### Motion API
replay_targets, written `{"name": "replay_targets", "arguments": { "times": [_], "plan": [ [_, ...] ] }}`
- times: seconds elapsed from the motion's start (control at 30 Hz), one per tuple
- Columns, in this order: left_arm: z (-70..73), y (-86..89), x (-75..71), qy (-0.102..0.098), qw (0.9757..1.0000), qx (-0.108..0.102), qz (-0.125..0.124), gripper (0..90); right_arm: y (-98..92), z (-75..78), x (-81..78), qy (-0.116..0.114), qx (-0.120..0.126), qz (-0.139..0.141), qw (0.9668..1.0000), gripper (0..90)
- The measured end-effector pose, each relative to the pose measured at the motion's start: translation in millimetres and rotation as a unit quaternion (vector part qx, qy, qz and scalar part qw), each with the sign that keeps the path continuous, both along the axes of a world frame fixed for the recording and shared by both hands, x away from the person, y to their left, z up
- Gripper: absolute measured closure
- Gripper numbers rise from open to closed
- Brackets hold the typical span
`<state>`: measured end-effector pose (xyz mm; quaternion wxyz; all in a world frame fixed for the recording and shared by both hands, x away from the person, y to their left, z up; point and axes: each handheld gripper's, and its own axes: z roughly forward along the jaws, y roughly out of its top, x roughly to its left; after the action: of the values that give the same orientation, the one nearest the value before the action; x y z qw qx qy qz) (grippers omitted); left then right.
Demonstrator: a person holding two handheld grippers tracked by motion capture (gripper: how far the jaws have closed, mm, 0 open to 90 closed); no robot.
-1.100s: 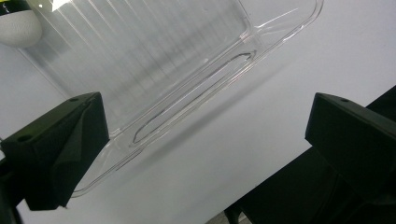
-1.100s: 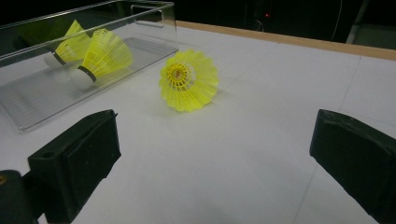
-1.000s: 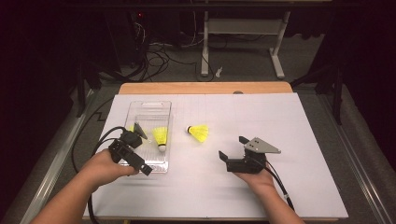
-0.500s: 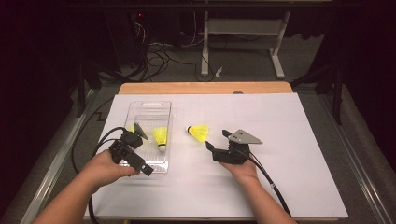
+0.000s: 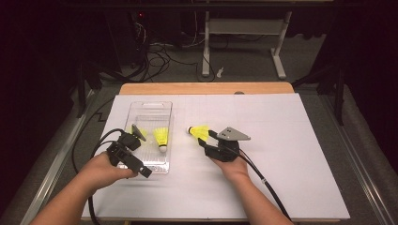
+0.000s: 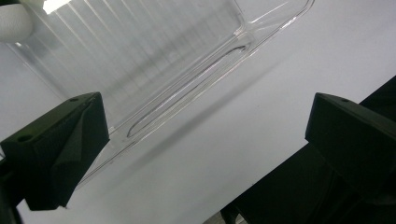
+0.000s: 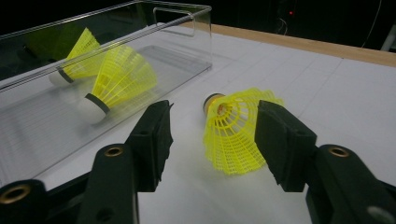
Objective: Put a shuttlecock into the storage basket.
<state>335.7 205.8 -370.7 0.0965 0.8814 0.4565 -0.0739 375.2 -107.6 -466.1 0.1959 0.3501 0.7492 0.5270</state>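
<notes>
1. Three yellow shuttlecocks are on the desk (image 5: 291, 140): two lie inside the clear plastic tray (image 5: 149, 108), and the loose shuttlecock (image 5: 199, 131) lies on the white sheet just to the right of the tray.
2. Right gripper (image 5: 206, 139): its fingers have just been closing and now stand about half open, one on each side of the loose shuttlecock's skirt. In the right gripper view the right finger (image 7: 280, 140) is at the edge of the skirt, while the left finger (image 7: 152, 140) is clear of it, so the pads do not yet press on it from both sides.
3. The loose shuttlecock (image 7: 236, 128) lies on its side, cork end pointing away from the right gripper and the open skirt facing it.
4. Left gripper (image 5: 133, 136): it rests at the near left corner of the tray. In the left gripper view its fingers (image 6: 60, 149) stand wide apart with nothing between them but the tray's rim (image 6: 196, 79) and the white sheet.
5. In the tray, one shuttlecock (image 5: 161, 138) lies near the right wall with its cork toward the person; the other (image 7: 77, 58) lies farther to the left, beside the left gripper.
</notes>
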Motion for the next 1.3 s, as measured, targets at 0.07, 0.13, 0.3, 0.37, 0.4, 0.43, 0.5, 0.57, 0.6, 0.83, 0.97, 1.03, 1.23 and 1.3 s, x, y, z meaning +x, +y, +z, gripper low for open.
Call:
{"name": "replay_targets", "arguments": {
  "times": [0.07, 0.13, 0.3, 0.37, 0.4, 0.43, 0.5, 0.57, 0.6, 0.83, 0.97, 1.03, 1.23, 1.3],
  "plan": [
    [0.2, 1.5, -0.4, -0.002, 1.0, -0.001, 0.001, 0.8, 3.2, -0.1, 2.0, 0.001, -0.002, 0.0, 1.0, 50.9],
    [0.8, 2.3, -0.9, -0.003, 1.0, -0.002, 0.001, 0.8, 5.1, -0.5, 4.0, 0.004, -0.005, 0.002, 1.0, 53.0],
    [1.4, 4.6, -0.6, -0.003, 1.0, -0.005, 0.002, 0.8, 8.6, -2.1, 8.7, 0.01, -0.011, -0.001, 0.9999, 56.7],
    [0.6, 5.5, -0.1, -0.004, 1.0, -0.003, 0.003, 0.8, 10.0, -3.8, 10.8, 0.015, -0.014, -0.004, 0.9998, 58.0],
    [0.3, 6.1, 0.1, -0.005, 1.0, -0.003, 0.004, 0.8, 10.4, -4.4, 11.8, 0.015, -0.016, -0.004, 0.9998, 58.5],
    [0.0, 6.2, 0.1, -0.005, 1.0, -0.003, 0.004, 0.8, 11.1, -5.3, 13.3, 0.017, -0.018, -0.004, 0.9997, 59.2],
    [-0.2, 5.8, -0.1, -0.003, 1.0, -0.001, 0.002, 0.8, 12.4, -6.0, 15.5, 0.023, -0.02, -0.003, 0.9995, 62.0],
    [0.1, 5.6, 0.0, -0.002, 1.0, -0.004, 0.002, 0.8, 14.5, -5.8, 17.0, 0.025, -0.024, -0.001, 0.9994, 63.1],
    [0.0, 5.6, 0.0, -0.002, 1.0, -0.003, 0.001, 0.8, 15.5, -5.6, 17.8, 0.027, -0.026, 0.0, 0.9993, 63.1],
    [-0.5, 6.5, -0.6, 0.0, 1.0, -0.004, 0.002, 0.8, 19.1, -6.2, 21.0, 0.036, -0.029, -0.002, 0.9989, 69.7],
    [-0.4, 8.4, -0.4, -0.002, 1.0, -0.006, 0.004, 0.8, 20.1, -6.5, 21.7, 0.042, -0.032, -0.001, 0.9986, 75.0],
    [-0.6, 8.9, -0.7, -0.002, 1.0, -0.007, 0.005, 0.8, 21.2, -6.8, 22.2, 0.042, -0.038, 0.001, 0.9984, 77.8],
    [-3.1, 10.0, -1.0, -0.003, 1.0, -0.007, 0.005, 0.8, 21.7, -6.9, 22.5, 0.043, -0.043, -0.002, 0.9981, 90.0],
    [-4.3, 8.6, -1.4, -0.002, 1.0, -0.003, 0.003, 0.8, 21.6, -6.9, 22.6, 0.044, -0.043, -0.002, 0.9981, 90.0]
  ]
}}
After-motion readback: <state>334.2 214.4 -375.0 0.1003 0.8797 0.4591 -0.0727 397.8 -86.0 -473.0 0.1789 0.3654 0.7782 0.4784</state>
